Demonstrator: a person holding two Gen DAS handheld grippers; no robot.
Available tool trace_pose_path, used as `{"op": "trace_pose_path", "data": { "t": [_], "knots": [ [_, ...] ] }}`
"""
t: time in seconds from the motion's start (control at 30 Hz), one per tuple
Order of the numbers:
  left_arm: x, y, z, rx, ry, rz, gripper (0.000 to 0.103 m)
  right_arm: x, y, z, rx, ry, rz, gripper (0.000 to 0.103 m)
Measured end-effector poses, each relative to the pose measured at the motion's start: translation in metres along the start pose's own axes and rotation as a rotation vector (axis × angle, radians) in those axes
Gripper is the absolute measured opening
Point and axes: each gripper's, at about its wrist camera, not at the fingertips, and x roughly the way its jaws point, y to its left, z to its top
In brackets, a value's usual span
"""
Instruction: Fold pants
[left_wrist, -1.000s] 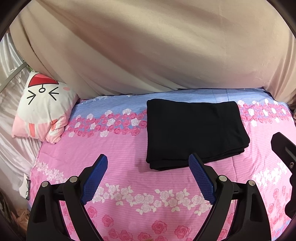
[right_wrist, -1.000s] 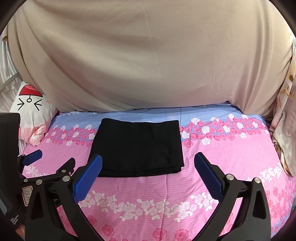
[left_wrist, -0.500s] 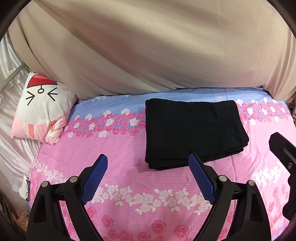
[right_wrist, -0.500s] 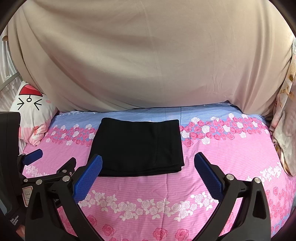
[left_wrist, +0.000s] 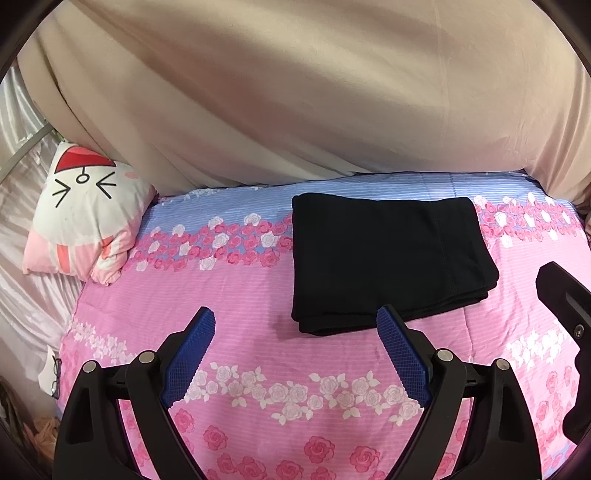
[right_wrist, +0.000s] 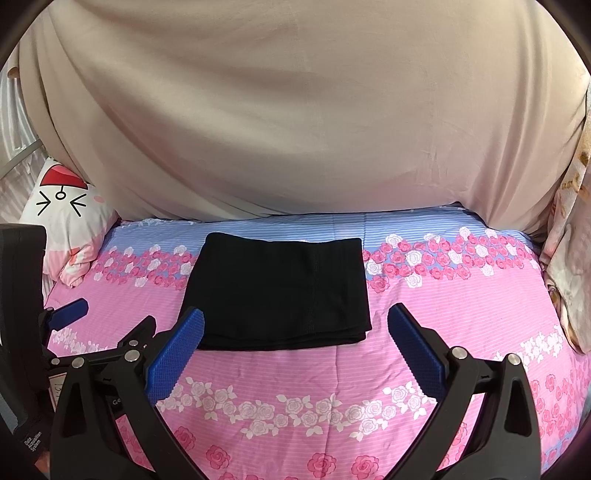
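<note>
While pants (left_wrist: 384, 258) lie folded | both jaws spread, empty

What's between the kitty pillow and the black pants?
Only bedspread: between the pillow and the folded pants lies a bare stretch of rose-printed bedspread, clearest in the left wrist view.

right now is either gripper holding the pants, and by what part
Nothing is held. The left gripper and right gripper are both open and empty, short of the folded black pants lying on the bed.

Pink rose-print bedsheet (left_wrist: 258, 295), cartoon-face pillow (left_wrist: 85, 218) (far left), beige draped cloth (right_wrist: 295, 118) behind
</note>
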Motion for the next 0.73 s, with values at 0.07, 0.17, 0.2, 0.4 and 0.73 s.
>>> {"op": "trace_pose_path", "data": {
  "t": [0.07, 0.17, 0.2, 0.4, 0.73],
  "knots": [
    [0.0019, 0.0009, -0.002, -0.006, 0.009, -0.005, 0.087, 0.0001, 0.0001, -0.0001, -0.001, 0.0, 0.002, 0.098],
    [0.001, 0.0019, -0.0043, -0.007, -0.002, 0.013, 0.087, 0.0005, -0.0001, 0.0001, -0.001, 0.001, 0.001, 0.098],
    [-0.0005, 0.0019, -0.005, -0.006, -0.014, 0.019, 0.087, 0.0007, -0.0001, 0.0, -0.001, 0.001, 0.0, 0.098],
    [-0.0056, -0.0001, -0.0045, 0.016, -0.048, 0.017, 0.087, 0.0008, -0.0005, -0.0012, 0.001, 0.003, 0.001, 0.098],
    [-0.0031, 0.0013, -0.0039, 0.021, -0.006, -0.047, 0.087, 0.0012, -0.0012, -0.0025, 0.001, 0.003, -0.002, 0.098]
  ]
}}
